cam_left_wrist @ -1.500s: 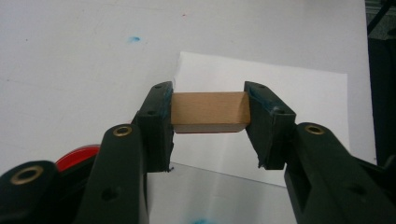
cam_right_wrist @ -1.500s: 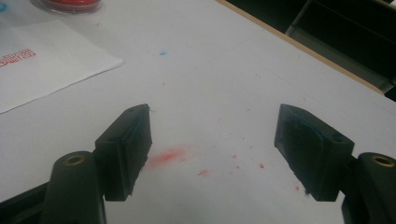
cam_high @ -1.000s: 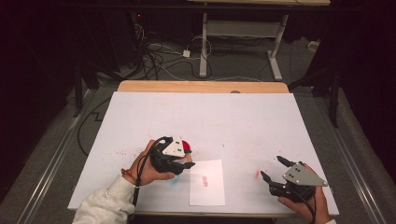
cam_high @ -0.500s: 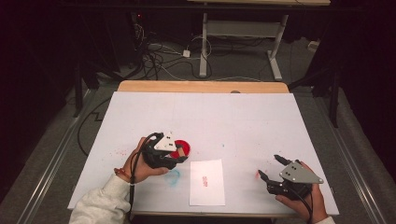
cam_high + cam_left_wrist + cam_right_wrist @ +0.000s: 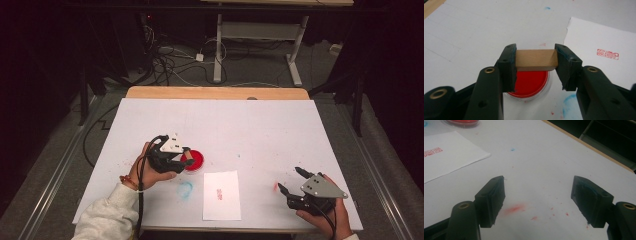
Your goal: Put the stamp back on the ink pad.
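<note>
Right tool (image 5: 288, 181) sits near the desk's (image 5: 260, 125) front right corner, jaws apart over a red smear (image 5: 514, 209), holding nothing. Paper (image 5: 221, 195) with a red print (image 5: 607, 54) lies at the front edge. Farther in, toward the left edge, the left tool (image 5: 535, 60) is clamped on a wooden stamp (image 5: 535, 59) just above the red ink pad (image 5: 194, 160).

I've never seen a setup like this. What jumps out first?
The bright red ink pad, round and vivid on the white table, with the left gripper clamping a small wooden stamp just above it. Beside it lies a paper sheet bearing a red stamped mark.
</note>
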Demonstrator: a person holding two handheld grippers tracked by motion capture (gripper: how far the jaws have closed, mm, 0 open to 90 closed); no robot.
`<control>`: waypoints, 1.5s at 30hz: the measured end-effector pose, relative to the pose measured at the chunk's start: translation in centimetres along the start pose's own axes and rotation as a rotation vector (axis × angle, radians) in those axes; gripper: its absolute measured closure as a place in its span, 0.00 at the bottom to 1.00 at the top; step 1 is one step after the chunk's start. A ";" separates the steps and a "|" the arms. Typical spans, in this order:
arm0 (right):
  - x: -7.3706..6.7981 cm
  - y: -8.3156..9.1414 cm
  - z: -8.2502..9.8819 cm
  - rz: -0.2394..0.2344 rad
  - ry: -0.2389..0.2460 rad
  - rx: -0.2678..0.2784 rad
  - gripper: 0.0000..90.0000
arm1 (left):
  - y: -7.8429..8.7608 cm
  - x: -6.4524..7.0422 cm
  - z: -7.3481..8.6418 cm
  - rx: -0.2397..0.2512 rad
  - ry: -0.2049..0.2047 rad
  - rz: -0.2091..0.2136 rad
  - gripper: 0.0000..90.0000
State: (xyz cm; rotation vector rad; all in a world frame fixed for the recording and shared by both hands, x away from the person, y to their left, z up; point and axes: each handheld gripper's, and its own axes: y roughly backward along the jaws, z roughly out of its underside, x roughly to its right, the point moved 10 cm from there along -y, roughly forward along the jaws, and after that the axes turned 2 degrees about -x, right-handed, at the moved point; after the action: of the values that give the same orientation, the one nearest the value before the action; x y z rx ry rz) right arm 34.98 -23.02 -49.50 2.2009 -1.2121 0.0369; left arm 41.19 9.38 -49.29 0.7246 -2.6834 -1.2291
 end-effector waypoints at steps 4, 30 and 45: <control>-0.2 0.1 0.1 -0.002 0.004 -0.003 0.31 | -0.3 -0.4 -0.1 -0.004 0.009 -0.008 0.59; -0.2 0.1 0.5 0.004 0.010 -0.014 0.31 | -3.5 -1.4 1.6 -0.120 0.103 0.067 0.59; -0.2 0.1 0.6 0.005 0.013 -0.020 0.31 | -4.3 -1.3 1.8 -0.149 0.097 0.048 0.59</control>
State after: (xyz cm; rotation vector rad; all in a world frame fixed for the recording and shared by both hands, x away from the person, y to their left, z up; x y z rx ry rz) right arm 34.62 -23.20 -49.98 2.1771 -1.2061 0.0404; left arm 43.51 8.79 -53.50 0.6774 -2.4855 -1.3285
